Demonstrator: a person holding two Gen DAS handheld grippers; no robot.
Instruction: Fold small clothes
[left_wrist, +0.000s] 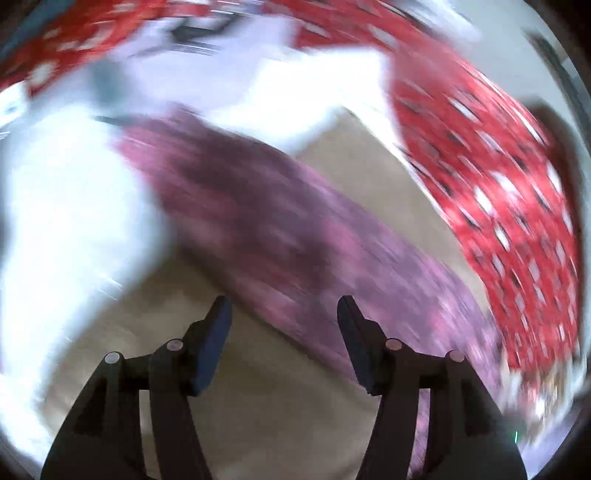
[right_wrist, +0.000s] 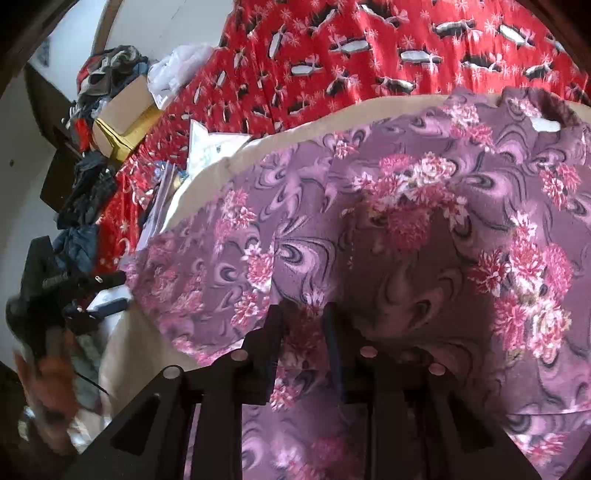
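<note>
A purple garment with pink flowers (right_wrist: 369, 221) lies spread on a beige surface (right_wrist: 295, 129) and fills most of the right wrist view. My right gripper (right_wrist: 303, 314) hovers low over its near part, jaws a narrow gap apart, with the cloth showing flat through the gap and not pinched. The left wrist view is heavily motion-blurred. There the same purple garment (left_wrist: 258, 221) runs as a diagonal band across the beige surface (left_wrist: 277, 406). My left gripper (left_wrist: 284, 308) stands open over the garment's near edge, with nothing between its fingers.
A red cloth with a white and black pattern (right_wrist: 332, 55) borders the beige surface at the back, also seen as the red cloth (left_wrist: 498, 203). At the left stand a cardboard box (right_wrist: 125, 107), dark clothes (right_wrist: 107, 66), a white bag (right_wrist: 173, 70) and papers (right_wrist: 210, 144).
</note>
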